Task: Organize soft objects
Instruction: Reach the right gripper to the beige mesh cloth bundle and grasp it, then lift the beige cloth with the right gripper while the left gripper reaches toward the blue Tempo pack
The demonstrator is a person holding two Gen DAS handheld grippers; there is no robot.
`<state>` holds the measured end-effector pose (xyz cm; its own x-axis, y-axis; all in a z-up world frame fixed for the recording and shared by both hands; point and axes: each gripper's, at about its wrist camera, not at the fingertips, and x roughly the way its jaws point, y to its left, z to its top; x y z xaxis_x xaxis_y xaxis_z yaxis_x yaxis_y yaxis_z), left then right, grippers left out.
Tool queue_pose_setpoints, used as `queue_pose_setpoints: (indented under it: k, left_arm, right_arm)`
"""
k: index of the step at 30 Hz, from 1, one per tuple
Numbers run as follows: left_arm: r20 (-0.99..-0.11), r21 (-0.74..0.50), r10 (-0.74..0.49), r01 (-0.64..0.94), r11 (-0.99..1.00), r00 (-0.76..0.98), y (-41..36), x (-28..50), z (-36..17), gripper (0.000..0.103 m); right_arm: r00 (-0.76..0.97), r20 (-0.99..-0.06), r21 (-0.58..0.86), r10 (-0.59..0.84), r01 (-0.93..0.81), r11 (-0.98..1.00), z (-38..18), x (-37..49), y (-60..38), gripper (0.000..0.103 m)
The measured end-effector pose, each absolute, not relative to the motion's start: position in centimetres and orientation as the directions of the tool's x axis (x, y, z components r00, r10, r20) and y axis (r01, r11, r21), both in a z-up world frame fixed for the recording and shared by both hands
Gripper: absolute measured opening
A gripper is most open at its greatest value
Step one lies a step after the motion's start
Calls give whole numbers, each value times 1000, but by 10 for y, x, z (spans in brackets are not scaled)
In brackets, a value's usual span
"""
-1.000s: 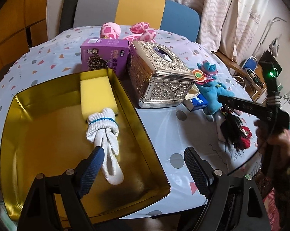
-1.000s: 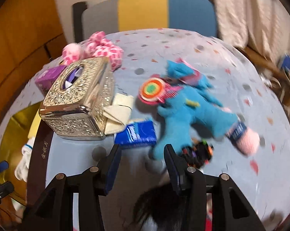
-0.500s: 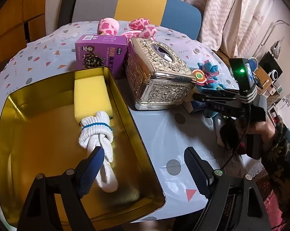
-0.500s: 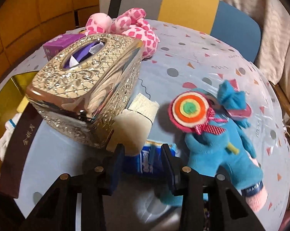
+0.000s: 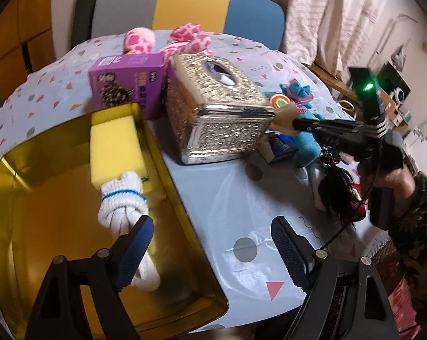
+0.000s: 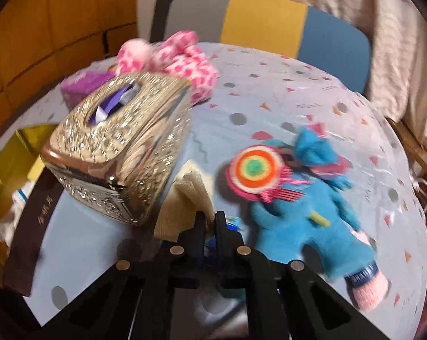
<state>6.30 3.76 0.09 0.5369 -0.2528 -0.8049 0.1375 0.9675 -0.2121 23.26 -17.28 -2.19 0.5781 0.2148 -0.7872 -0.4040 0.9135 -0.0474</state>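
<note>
Your desk [image 5: 219, 198] wears a pale blue cloth dotted with small triangles and circles, and a chair [image 5: 185, 8] in grey, yellow and blue stands behind it at the top of the frame. The gold tray [image 5: 168, 167] fills the lower left of the left wrist view; inside it lie a yellow sponge [image 5: 114, 147] and a knotted white glove [image 5: 125, 206] touching it. The silver tissue box [image 5: 213, 113] sits at centre, with a purple box [image 5: 128, 85] just beside it on the left and a pink spotted plush [image 6: 182, 62] behind. The blue plush [image 6: 307, 206] lies on the right of the right wrist view, a dark-haired doll [image 5: 338, 195] below it in the left wrist view. Your right gripper [image 6: 210, 221] has clamped down on the beige cloth [image 6: 187, 201], which sits just beside the tissue box's near corner. Your left gripper [image 5: 210, 246] hangs wide apart and empty, over the tray's right edge.
</note>
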Motion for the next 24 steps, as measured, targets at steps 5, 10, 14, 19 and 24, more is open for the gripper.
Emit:
queue_pose_setpoints:
  k: [5, 10, 14, 19, 24]
  left_arm:
    - [-806, -176, -263, 209, 962, 530, 21, 71, 3, 85]
    - [-798, -120, -294, 340, 933, 526, -16, 86, 6, 85]
    - [-796, -62, -334, 481, 874, 505, -60, 104, 6, 85]
    - [-798, 53, -313, 578, 814, 514, -103, 126, -2, 86]
    - [-800, 117, -304, 632, 766, 517, -131, 148, -13, 87]
  right_arm:
    - [615, -768, -41, 179, -325, 945, 1, 213, -203, 5]
    - [633, -766, -24, 106, -193, 981, 2, 201, -241, 5]
    - [652, -742, 89, 157, -136, 987, 3, 200, -259, 5]
    - [623, -761, 169, 178, -74, 983, -8, 204, -272, 8]
    - [579, -799, 204, 165, 3, 979, -20, 210, -288, 10]
